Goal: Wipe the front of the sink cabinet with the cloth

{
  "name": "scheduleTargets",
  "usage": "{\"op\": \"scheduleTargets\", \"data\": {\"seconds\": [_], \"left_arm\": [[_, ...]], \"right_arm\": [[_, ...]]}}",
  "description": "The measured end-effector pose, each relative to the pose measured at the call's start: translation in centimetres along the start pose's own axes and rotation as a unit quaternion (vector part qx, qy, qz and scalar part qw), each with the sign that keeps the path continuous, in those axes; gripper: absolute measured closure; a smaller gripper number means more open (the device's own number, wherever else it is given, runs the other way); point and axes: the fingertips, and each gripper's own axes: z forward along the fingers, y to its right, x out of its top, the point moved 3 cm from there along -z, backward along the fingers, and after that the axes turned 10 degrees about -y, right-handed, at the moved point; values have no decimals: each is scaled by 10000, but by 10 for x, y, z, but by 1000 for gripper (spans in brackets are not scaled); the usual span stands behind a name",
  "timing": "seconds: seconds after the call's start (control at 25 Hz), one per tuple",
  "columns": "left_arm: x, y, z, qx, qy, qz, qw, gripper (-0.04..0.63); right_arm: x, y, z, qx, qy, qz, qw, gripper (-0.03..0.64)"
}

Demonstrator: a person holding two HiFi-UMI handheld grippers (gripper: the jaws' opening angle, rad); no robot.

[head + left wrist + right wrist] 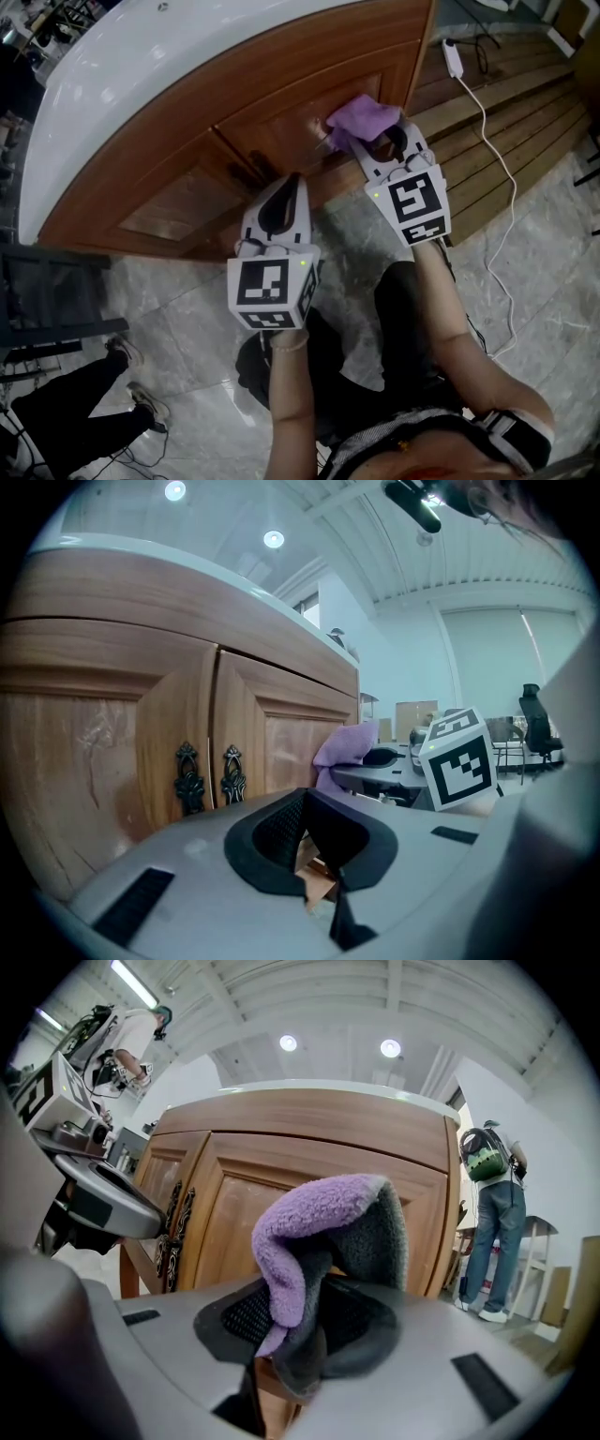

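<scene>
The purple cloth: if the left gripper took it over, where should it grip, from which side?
Probably the free fold of the cloth sticking out past the right gripper; come from its left side, since those jaws pinch the other end and the cabinet front stands behind it.

The setting reads as a large indoor test hall or laboratory, not a home. A curved brown wooden sink cabinet [281,122] with a white top is set on a grey marbled tile floor [169,309], beside bare wooden planking [525,112] on which a white power strip [453,58] and its white cable [497,159] lie. A high white ribbed ceiling [487,564] with round recessed lamps [273,539], a black office chair [536,726], a brown cardboard box [415,716] and a standing person with a green backpack [494,1222] are also shown.
</scene>
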Motion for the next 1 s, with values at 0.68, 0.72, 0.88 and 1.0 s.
{"op": "scheduleTargets", "data": {"seconds": [0.68,0.72,0.88,1.0], "left_arm": [[1,5,6,-136,4,-9,9999,595],[0,5,6,-140,2,-12,9999,595],[-1,3,6,-127,-28,-39,9999,595],[-2,1,7,-103,-59,-69,9999,595]], "right_arm": [[-26,45,-5,-397,-282,101,9988,451],[-28,47,-6,-421,-307,92,9986,451],[-33,54,-10,-497,-317,199,9981,451],[-34,56,-10,-511,-246,249,9981,451]]}}
